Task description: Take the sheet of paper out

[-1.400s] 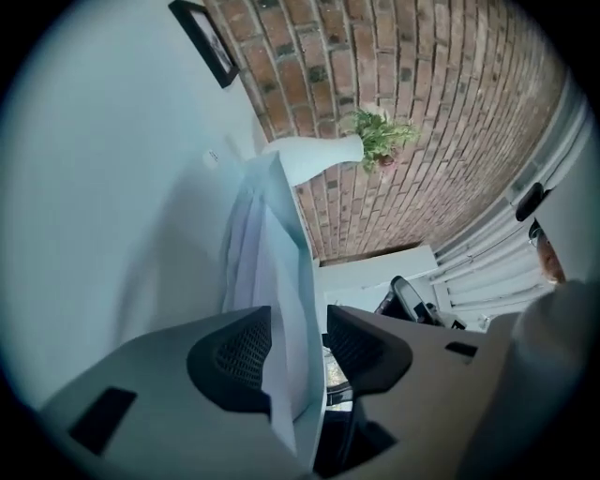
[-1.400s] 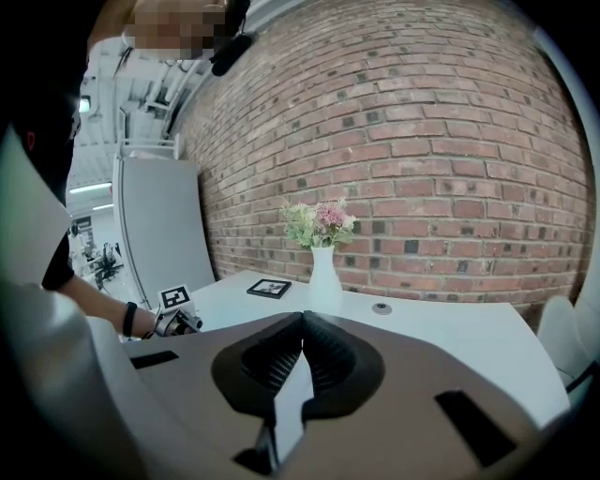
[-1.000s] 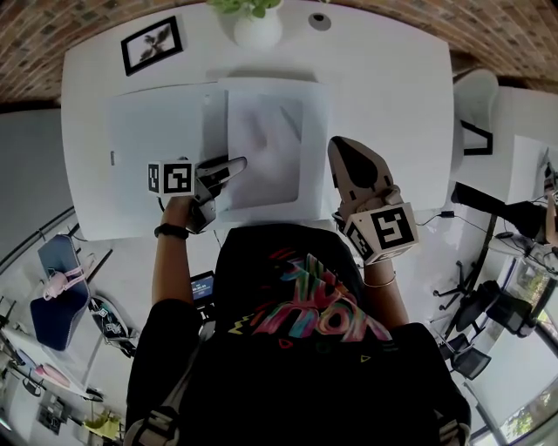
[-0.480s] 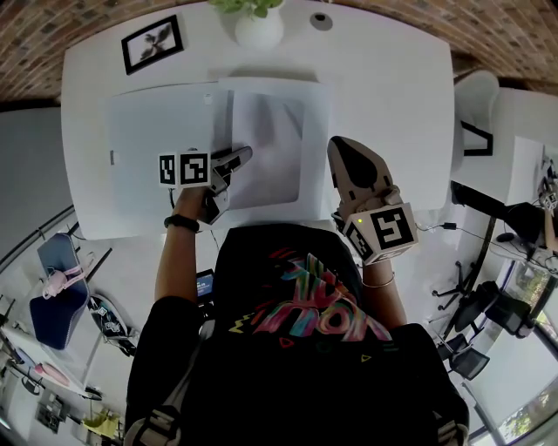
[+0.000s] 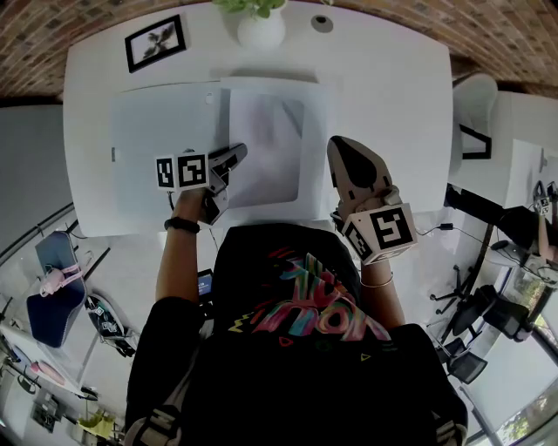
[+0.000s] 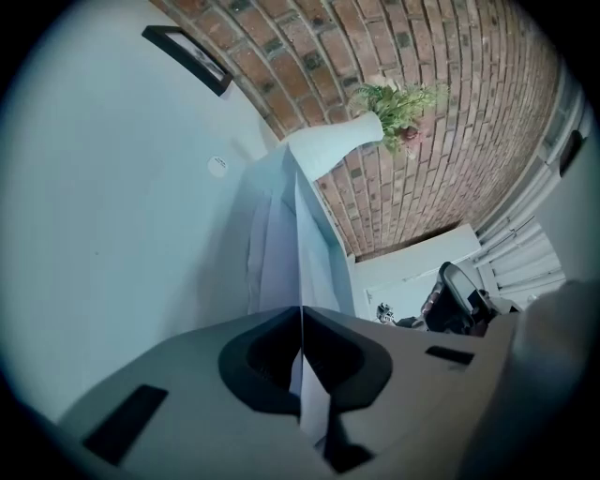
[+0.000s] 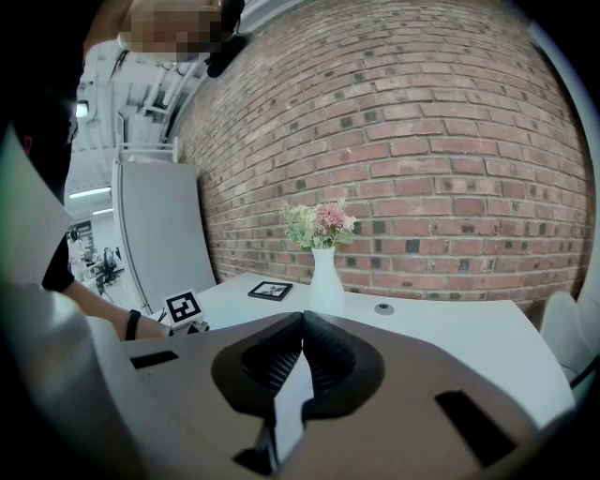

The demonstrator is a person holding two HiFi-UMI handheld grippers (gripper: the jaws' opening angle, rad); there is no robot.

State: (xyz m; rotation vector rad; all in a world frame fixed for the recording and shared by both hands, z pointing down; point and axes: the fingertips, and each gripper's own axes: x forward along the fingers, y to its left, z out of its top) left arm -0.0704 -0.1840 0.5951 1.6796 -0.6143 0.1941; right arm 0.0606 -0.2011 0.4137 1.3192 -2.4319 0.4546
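An open white folder [image 5: 161, 131] lies on the white table [image 5: 392, 96]. Its right half holds the sheet of paper [image 5: 270, 148] in a clear sleeve. My left gripper [image 5: 235, 155] is at that sheet's left edge, shut on it. In the left gripper view a thin paper edge [image 6: 298, 244] runs out from between the closed jaws of the left gripper [image 6: 301, 311]. My right gripper [image 5: 342, 150] hangs just right of the folder, shut and empty; its jaws meet in the right gripper view, where the right gripper [image 7: 302, 319] faces the brick wall.
A white vase [image 5: 259, 30] with a plant stands at the table's far edge, with a black picture frame [image 5: 154, 42] to its left. A small round disc [image 5: 323, 23] lies right of the vase. Office chairs [image 5: 475, 104] stand to the table's right.
My left gripper went from open beside the sheet to shut on its left edge, shifting slightly away from me. The folder's left flap has settled flatter. The right gripper kept still.
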